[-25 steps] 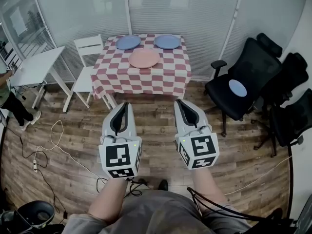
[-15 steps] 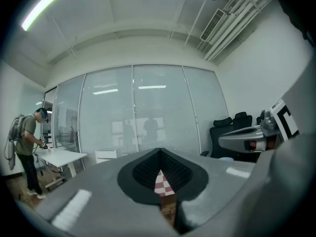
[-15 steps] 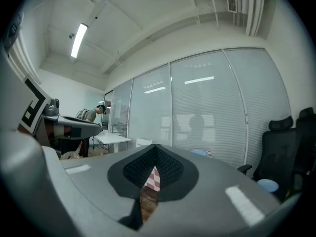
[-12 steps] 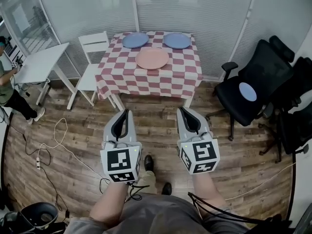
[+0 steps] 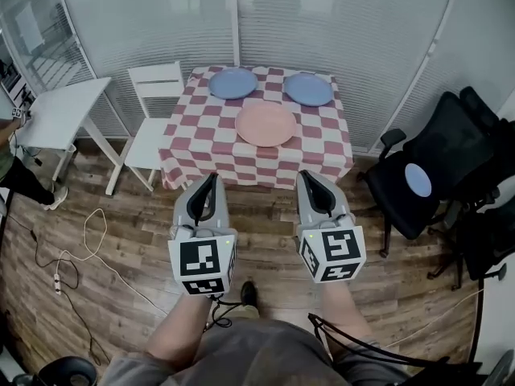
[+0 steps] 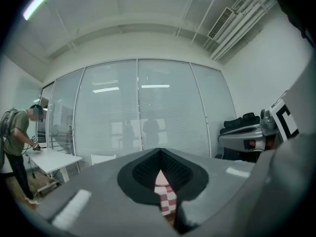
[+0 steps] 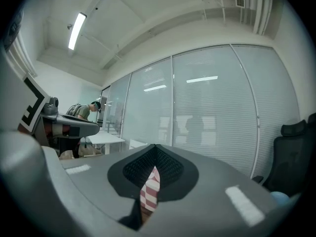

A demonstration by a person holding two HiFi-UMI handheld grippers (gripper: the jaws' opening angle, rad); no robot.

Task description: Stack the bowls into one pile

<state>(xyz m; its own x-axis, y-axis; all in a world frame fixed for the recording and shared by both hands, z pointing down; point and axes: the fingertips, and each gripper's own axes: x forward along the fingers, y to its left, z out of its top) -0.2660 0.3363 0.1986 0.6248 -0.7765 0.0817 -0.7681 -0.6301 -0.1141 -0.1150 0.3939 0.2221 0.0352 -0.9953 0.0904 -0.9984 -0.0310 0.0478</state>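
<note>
Three shallow bowls lie on a red-and-white checkered table (image 5: pixel 241 155) ahead of me: two blue bowls (image 5: pixel 233 83) (image 5: pixel 308 89) at the back and a pink bowl (image 5: pixel 266 124) nearer the middle. Another blue bowl (image 5: pixel 418 179) rests on the seat of a black office chair (image 5: pixel 442 147) at the right. My left gripper (image 5: pixel 211 176) and right gripper (image 5: pixel 304 174) are held side by side, level, short of the table's near edge. Both are shut with nothing in them. A strip of checkered cloth (image 6: pixel 165 196) (image 7: pixel 149 191) shows through each gripper's closed jaws.
A white chair (image 5: pixel 157 111) stands at the table's left side, with a white desk (image 5: pixel 60 111) further left. More black office chairs (image 5: pixel 491 232) crowd the right. Cables (image 5: pixel 72 248) trail over the wooden floor. A person (image 6: pixel 17 142) stands by the desk. A glass wall (image 5: pixel 241 14) is behind.
I have walked toward the checkered table. It now sits closer and lower in the head view, and both grippers have advanced with me, still side by side and shut.
</note>
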